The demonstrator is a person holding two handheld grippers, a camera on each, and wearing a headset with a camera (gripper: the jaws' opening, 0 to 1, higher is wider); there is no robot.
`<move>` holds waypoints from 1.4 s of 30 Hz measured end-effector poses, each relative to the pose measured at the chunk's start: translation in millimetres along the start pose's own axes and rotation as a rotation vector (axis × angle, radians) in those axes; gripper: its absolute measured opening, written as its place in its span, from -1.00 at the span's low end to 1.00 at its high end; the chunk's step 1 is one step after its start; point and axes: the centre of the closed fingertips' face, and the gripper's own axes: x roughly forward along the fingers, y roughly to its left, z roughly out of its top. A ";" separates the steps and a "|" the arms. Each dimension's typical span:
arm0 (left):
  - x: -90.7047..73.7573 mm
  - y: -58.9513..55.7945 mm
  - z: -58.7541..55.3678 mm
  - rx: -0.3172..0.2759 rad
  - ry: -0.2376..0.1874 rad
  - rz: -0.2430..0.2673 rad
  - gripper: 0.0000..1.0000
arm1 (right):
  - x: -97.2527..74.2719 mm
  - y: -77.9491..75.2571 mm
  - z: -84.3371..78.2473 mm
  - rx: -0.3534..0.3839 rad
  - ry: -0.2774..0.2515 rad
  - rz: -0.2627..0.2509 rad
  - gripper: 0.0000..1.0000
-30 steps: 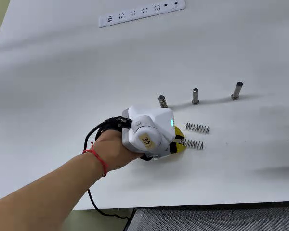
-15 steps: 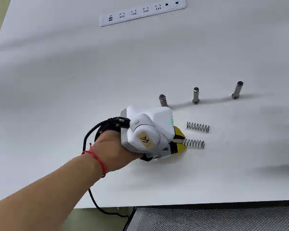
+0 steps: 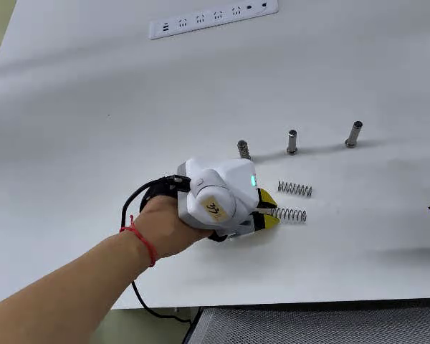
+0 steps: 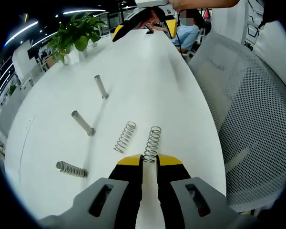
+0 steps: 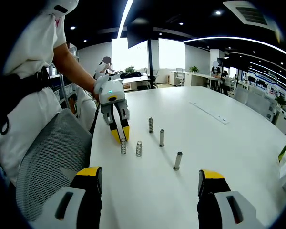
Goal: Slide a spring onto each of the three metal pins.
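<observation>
Fingers (image 4: pixel 128 163) of my left gripper (image 4: pixel 150 160) are narrowly pinching the near spring (image 4: pixel 152 140) endwise, leaving its bore free for the middle pin (image 4: pixel 82 123).

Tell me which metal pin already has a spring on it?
The left-end pin in the head view, nearest the left gripper: coils wrap its shaft, while the middle pin and right-end pin are bare.

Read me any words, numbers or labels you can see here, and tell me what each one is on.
On the round sticker of the left gripper: dark marks, too blurred to read.
On the power strip: small marks by the sockets, too small to read.
No other writing can be made out.
</observation>
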 end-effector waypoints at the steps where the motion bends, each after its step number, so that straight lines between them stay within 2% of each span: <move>1: -0.9 0.2 1.7 -0.002 -0.006 0.003 -0.86 | 0.1 0.3 0.5 0.000 -0.001 0.000 0.65; 8: -11.6 2.6 22.3 -0.034 -0.079 0.029 -0.86 | 1.4 5.5 11.3 -0.004 -0.017 0.007 0.64; 14: -25.1 10.3 48.5 -0.094 -0.184 0.066 -0.86 | 4.2 8.4 24.3 -0.003 -0.041 0.015 0.61; 16: -28.9 11.4 54.9 -0.098 -0.204 0.072 -0.86 | 5.3 9.4 29.0 0.001 -0.055 0.020 0.60; 23: -45.6 16.7 86.9 -0.132 -0.314 0.101 -0.86 | 11.6 18.4 52.3 0.018 -0.098 0.041 0.48; 29: -62.0 21.3 114.8 -0.167 -0.414 0.126 -0.86 | 13.7 23.4 79.3 0.071 -0.172 0.048 0.17; 32: -67.6 22.0 124.1 -0.177 -0.447 0.136 -0.86 | 14.5 26.8 91.0 0.111 -0.208 0.059 -0.04; 36: -73.4 23.0 132.6 -0.189 -0.482 0.140 -0.86 | 16.4 31.7 99.0 0.133 -0.227 0.074 -0.25; 42: -83.8 28.0 144.3 -0.224 -0.543 0.149 -0.86 | 17.7 36.7 114.2 0.161 -0.286 0.087 -0.47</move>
